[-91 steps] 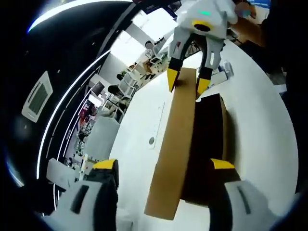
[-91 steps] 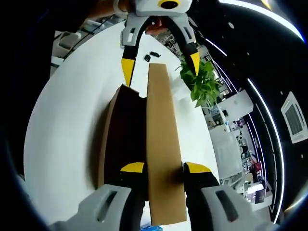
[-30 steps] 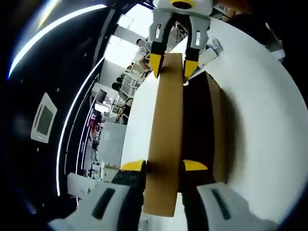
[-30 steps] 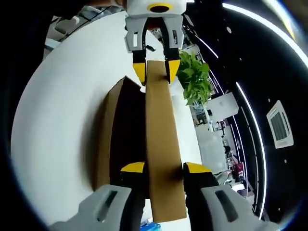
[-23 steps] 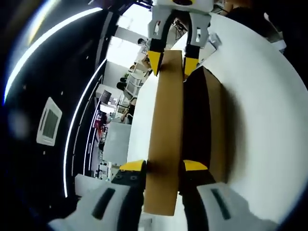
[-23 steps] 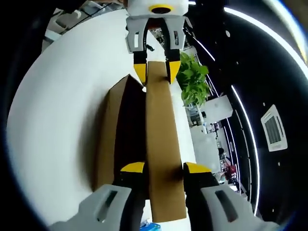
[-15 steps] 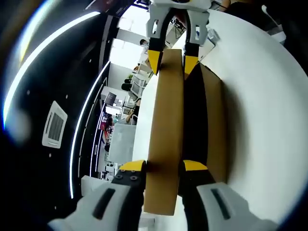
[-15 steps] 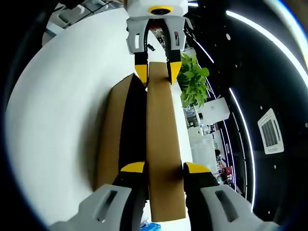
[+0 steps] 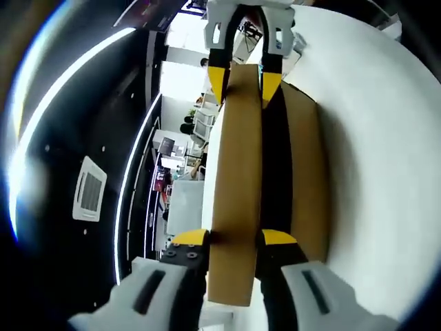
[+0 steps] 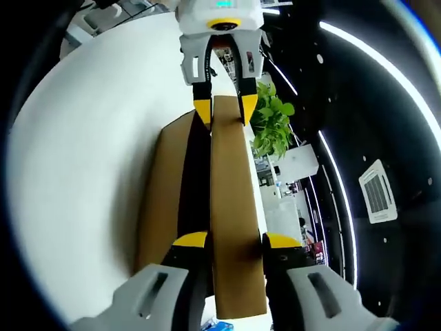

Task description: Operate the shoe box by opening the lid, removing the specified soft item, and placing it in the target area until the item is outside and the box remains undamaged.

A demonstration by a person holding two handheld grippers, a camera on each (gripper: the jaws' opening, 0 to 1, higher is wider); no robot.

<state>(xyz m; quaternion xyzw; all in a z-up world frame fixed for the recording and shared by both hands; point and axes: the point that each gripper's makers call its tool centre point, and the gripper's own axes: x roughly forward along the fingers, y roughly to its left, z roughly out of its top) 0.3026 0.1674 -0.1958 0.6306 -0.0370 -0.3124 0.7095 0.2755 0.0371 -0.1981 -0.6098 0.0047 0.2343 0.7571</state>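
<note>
A brown cardboard shoe box (image 9: 307,172) lies on a white table (image 9: 375,138). Its lid (image 9: 236,179) is lifted along one long side and stands edge-on to me. My left gripper (image 9: 234,238) is shut on the near end of the lid. My right gripper (image 9: 242,74) pinches the far end. In the right gripper view the right gripper (image 10: 234,240) is shut on the lid (image 10: 231,200) and the left gripper (image 10: 222,103) holds the opposite end. The box wall (image 10: 162,193) is to the left of the lid. The box interior (image 10: 196,176) is dark, its contents hidden.
A green potted plant (image 10: 272,124) stands beyond the table edge, past the lid. Shelves and office furniture (image 9: 186,148) lie in the background off the table. Bare white table (image 10: 83,145) spreads beside the box.
My left gripper, open 3 s ago, has shut on the lid's near end. Both views have rolled with the hands, and the dark gap between lid and box wall looks narrower.
</note>
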